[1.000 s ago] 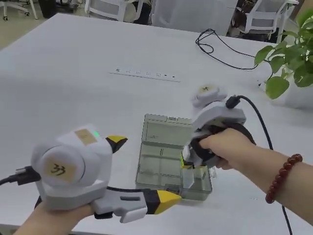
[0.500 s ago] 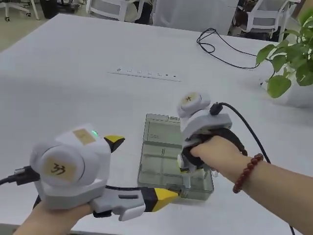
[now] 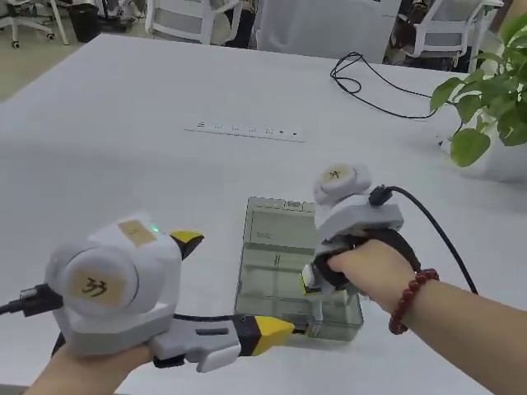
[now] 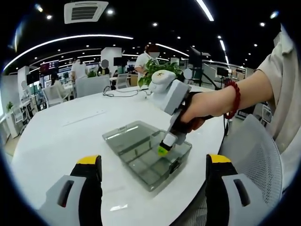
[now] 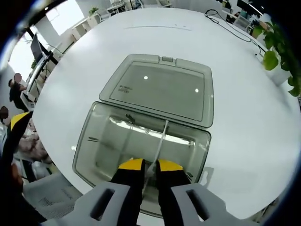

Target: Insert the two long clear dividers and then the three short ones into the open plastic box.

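— What had changed over that last second?
— The right tongs (image 5: 150, 165) had sunk lower over the open plastic box (image 5: 89, 141). A second earlier the jaws hung above its near wall, with the clear piece standing tall under them. By this moment the tips were down inside the tub (the headset had shifted too, so I discounted part of that).
— What were they holding?
— A short clear divider (image 5: 160, 141), pinched on edge between jaws drawn nearly together. It ran straight ahead of the tips and met a long divider (image 5: 131, 126) lying crosswise just beyond them.
— Only one long one in?
— One for certain; I could not tell about a second. The lid (image 5: 160, 87) lay flat open past that, farthest from the tips.
— And the left tongs (image 4: 154, 162)?
— Spread wide and empty, held off the box's near-left side as before, well apart from the right pair.
— Where did that leave the job?
— I judged the short pieces were under way and this one was partly seated. It looked to need a straight push down, since any tilt could jam it against the crosswise one.
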